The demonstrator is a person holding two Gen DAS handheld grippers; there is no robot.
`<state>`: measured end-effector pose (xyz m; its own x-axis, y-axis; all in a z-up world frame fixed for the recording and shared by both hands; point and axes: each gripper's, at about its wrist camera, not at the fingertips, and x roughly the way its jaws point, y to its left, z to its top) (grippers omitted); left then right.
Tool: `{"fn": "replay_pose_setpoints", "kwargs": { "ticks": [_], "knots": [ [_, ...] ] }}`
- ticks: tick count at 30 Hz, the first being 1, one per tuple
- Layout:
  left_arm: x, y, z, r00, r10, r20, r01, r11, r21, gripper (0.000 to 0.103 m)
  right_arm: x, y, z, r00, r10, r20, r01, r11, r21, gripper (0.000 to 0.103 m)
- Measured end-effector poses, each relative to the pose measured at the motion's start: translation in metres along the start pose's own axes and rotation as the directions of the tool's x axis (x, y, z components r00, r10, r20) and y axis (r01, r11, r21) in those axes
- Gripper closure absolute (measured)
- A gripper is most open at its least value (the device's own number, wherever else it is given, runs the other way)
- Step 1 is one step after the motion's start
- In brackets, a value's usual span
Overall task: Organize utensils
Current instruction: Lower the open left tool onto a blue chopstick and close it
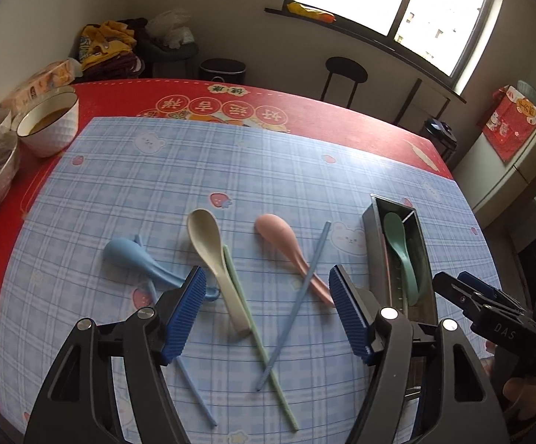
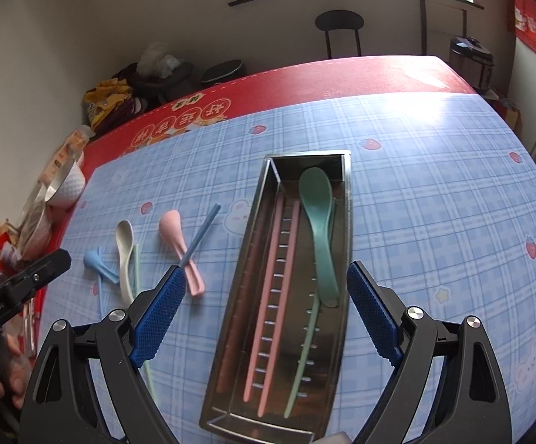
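Lettering "DAS" on right hand-held gripper (image 1: 449,288); left hand-held gripper (image 1: 268,296) wide, empty; right likewise.

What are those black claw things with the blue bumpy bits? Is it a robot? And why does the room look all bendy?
It is no robot. A person holds a grabbing tool in each hand, and each tool carries a little camera with a wide lens that bends the room.

One picture looks along the left tool, the other along the right tool. The blue bumpy parts are their gripping pads. Both tools are open and hold nothing.

On the blue checked cloth lie a blue spoon, a cream spoon, a pink spoon and loose chopsticks. The metal tray already holds a green spoon, two pink chopsticks and a green chopstick.
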<state>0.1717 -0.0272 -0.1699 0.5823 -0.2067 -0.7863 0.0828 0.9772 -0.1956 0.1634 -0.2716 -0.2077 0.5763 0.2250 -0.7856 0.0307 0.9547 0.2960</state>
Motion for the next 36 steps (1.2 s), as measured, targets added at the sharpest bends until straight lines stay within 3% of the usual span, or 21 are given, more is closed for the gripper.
{"fn": "replay_pose_setpoints", "kwargs": {
  "ticks": [9, 16, 26, 36],
  "knots": [
    [-0.004, 0.063, -0.020, 0.997, 0.060, -0.056, -0.068, 0.984, -0.163, 0.036, 0.014, 0.054, -0.001, 0.997, 0.062, -0.045, -0.068, 0.988, -0.140, 0.017],
    [0.005, 0.088, -0.035, 0.990, 0.058, -0.128, -0.088, 0.965, -0.246, 0.036, 0.023, 0.068, -0.006, 0.994, 0.080, -0.075, -0.091, 0.984, -0.150, 0.017],
    [0.036, 0.095, -0.047, 0.973, 0.002, -0.232, -0.072, 0.953, -0.295, 0.057, 0.024, 0.063, -0.010, 0.995, 0.054, -0.086, -0.067, 0.986, -0.155, 0.017],
    [0.063, 0.091, -0.049, 0.959, 0.038, -0.281, -0.113, 0.960, -0.256, 0.072, 0.022, 0.048, -0.012, 0.997, 0.015, -0.078, -0.026, 0.990, -0.136, 0.017]
  ]
}}
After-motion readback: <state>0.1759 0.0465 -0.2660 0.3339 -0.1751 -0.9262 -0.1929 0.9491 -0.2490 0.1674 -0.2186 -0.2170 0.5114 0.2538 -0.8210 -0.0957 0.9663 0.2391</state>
